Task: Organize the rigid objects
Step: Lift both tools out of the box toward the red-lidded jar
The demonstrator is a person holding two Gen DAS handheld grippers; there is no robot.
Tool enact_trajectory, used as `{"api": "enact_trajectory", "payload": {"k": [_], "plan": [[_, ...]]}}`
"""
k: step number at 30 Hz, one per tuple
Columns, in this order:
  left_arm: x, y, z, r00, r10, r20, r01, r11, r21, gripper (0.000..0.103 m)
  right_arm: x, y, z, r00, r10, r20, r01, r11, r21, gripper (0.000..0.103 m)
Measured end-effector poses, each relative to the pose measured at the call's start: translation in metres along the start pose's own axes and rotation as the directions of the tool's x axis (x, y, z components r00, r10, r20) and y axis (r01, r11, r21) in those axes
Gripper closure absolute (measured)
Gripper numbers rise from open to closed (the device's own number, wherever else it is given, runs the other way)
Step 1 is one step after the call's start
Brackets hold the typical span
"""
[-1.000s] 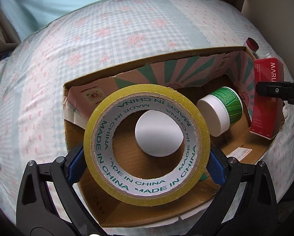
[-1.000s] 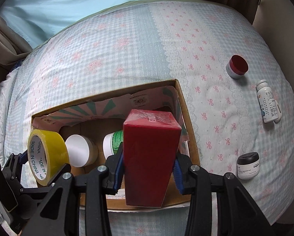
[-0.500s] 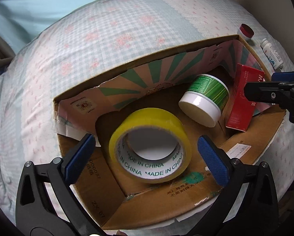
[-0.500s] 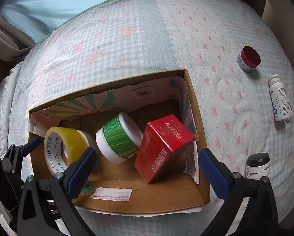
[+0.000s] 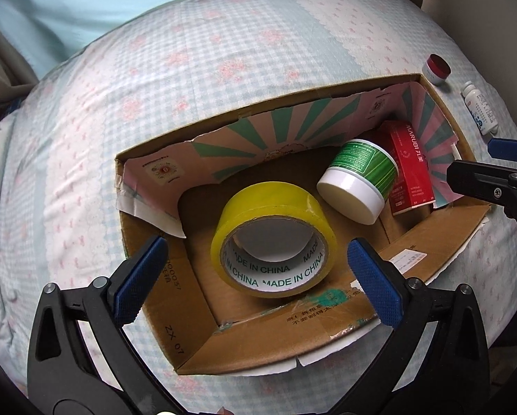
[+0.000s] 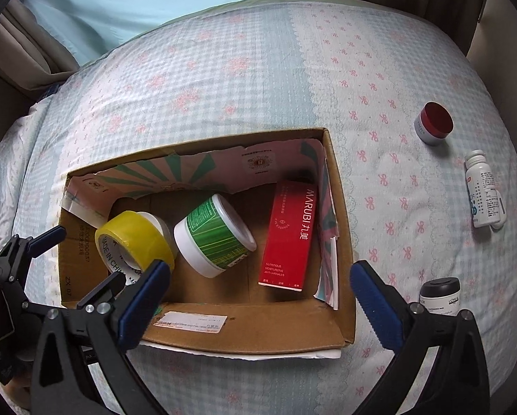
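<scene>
The tape [image 5: 274, 238] sat on edge in the box's [image 6: 244, 340] left end, touching the green jar [image 6: 215, 237] that lay tipped beside it; the red carton [image 6: 291, 235] lay flat along the right wall. Only your right camera showed the black jar [image 6: 440, 295] on the bed [image 6: 224, 79] off the box's near right corner; both showed the red-lidded jar [image 6: 433, 128] and white bottle [image 6: 485, 190]. Your left gripper [image 5: 255, 280] hung over the near left rim, jaws wide and empty. Your right gripper [image 6: 258, 302] hung over the near rim, equally spread, gripping nothing.
</scene>
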State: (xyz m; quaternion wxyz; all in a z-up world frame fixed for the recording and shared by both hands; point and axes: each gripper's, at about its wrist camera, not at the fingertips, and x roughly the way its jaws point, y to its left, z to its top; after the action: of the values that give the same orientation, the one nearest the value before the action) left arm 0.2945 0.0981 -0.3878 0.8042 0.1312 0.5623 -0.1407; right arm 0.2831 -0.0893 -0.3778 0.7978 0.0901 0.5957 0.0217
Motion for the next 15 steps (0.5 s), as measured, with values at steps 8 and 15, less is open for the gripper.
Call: {"api": "enact_trajectory", "payload": {"k": [8,15], "plan": [[-0.044,0.003,-0.007,0.999,0.035,0.031,-0.032,0.997,-0.071,0.0,-0.037,0.004,-0.008,0.999,0.011,0.03,-0.011,1.0,-0.006,0.0],[-0.106,0.004,-0.015,0.993,0.089,0.076,-0.08,0.991,-0.11,0.0,-0.085,0.009,-0.021,0.998,0.028,0.058,-0.025,0.999,-0.039,0.0]]}}
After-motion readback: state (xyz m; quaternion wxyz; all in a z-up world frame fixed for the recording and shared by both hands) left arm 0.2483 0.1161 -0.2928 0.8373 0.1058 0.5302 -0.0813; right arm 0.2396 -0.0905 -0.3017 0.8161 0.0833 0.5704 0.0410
